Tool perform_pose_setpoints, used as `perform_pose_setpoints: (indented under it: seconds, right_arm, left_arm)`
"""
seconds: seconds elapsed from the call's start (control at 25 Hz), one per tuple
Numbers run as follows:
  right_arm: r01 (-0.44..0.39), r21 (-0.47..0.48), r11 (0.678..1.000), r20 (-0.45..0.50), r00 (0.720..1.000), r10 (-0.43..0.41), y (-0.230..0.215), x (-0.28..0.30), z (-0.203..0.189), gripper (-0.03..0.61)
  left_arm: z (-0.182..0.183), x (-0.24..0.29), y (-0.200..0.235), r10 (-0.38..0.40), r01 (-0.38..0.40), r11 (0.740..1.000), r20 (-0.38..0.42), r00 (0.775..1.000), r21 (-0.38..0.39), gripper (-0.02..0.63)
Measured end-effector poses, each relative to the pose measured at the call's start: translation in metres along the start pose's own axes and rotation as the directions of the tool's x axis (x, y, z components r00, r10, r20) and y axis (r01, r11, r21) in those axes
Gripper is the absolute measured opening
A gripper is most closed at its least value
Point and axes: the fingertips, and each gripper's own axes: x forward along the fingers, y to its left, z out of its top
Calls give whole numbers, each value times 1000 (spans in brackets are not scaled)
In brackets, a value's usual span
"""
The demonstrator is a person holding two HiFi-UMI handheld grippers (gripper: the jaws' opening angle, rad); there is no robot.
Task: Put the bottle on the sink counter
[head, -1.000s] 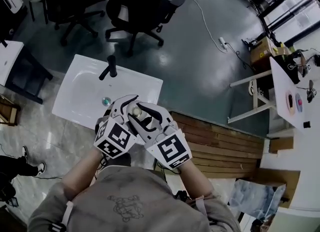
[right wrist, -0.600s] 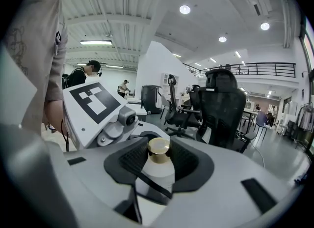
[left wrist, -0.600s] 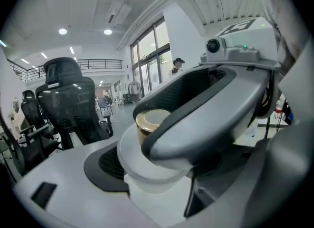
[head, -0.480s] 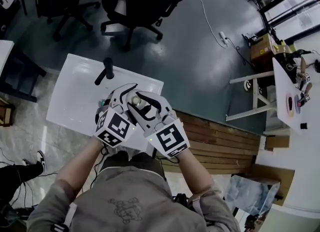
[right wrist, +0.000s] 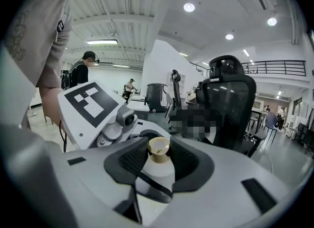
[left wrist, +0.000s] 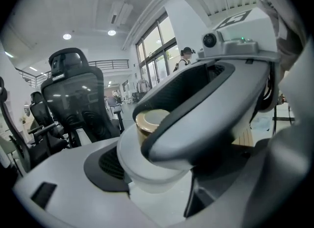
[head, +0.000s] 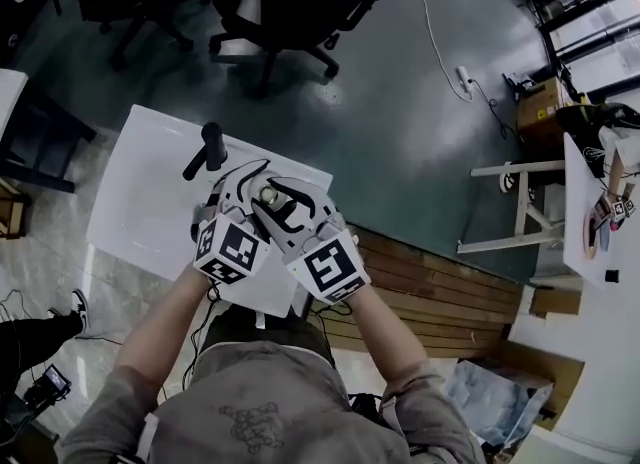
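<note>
Two tools, the left gripper [head: 238,190] and right gripper [head: 287,202], both clamp the bottle [head: 268,193], holding it in the air over the white sink counter [head: 140,202] near its black faucet [head: 208,147]. Around the counter are a dark glossy floor [head: 400,102], black chairs [head: 290,2] and wooden planks [head: 430,292].

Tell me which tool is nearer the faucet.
Left. The left tool holds the bottle just right of the faucet; the right tool grips it from farther right.

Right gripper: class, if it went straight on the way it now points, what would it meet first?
The bottle, already clamped between its jaws. Just beyond it probably comes the left gripper, though depth is unclear.
</note>
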Motion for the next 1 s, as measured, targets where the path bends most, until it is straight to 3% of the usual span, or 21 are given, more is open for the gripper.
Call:
perform_pose_setpoints:
  seconds: [0.36,1.0]
  right_arm:
    - [-57,15,998,-27,998,58,-23,31,-46,143]
    - [-111,103,989,-98,988,121,-35,91,-122,143]
  left_arm:
    - [-39,43,12,32,-33,995,-16,999,-89,325]
    - [-125,93,24,-2,-14,992,-125,992,-129,325]
